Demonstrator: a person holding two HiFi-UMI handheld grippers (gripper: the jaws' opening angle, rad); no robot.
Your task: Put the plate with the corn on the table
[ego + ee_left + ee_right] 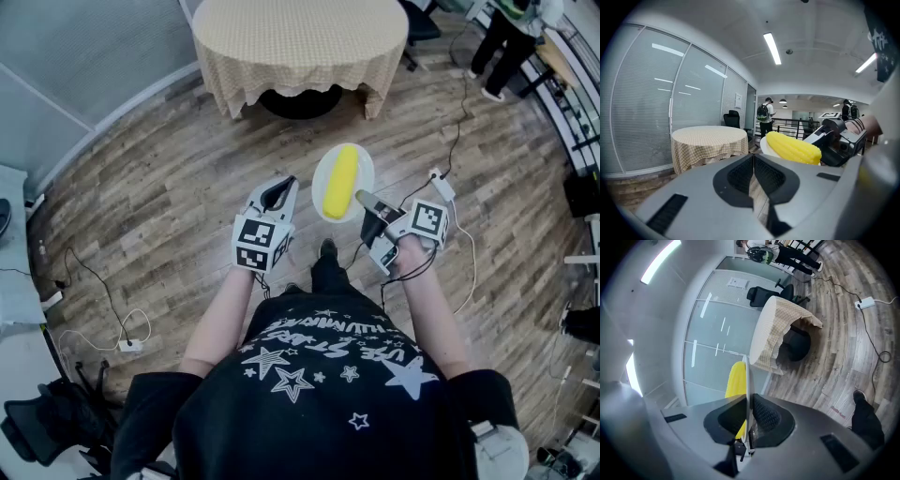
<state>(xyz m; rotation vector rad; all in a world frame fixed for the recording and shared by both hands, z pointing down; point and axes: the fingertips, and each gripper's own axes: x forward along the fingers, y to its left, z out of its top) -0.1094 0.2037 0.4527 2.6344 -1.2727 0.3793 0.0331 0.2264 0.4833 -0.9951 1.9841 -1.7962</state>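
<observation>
A white plate (322, 178) carrying a yellow corn cob (341, 180) hangs in the air above the wooden floor. My right gripper (364, 199) is shut on its near rim. In the right gripper view the plate (747, 380) stands edge-on between the jaws, with the corn (736, 378) to its left. My left gripper (279, 190) is beside the plate on the left, shut and holding nothing. Its view shows the corn (793, 147) and the right gripper (839, 138) close by. The round table with a checkered cloth (300, 37) stands ahead, a short way off.
Cables and a power strip (441, 185) lie on the floor to the right. A person (506, 37) stands at the far right by a railing. An office chair (417, 23) is beside the table. A glass wall (84, 56) runs along the left.
</observation>
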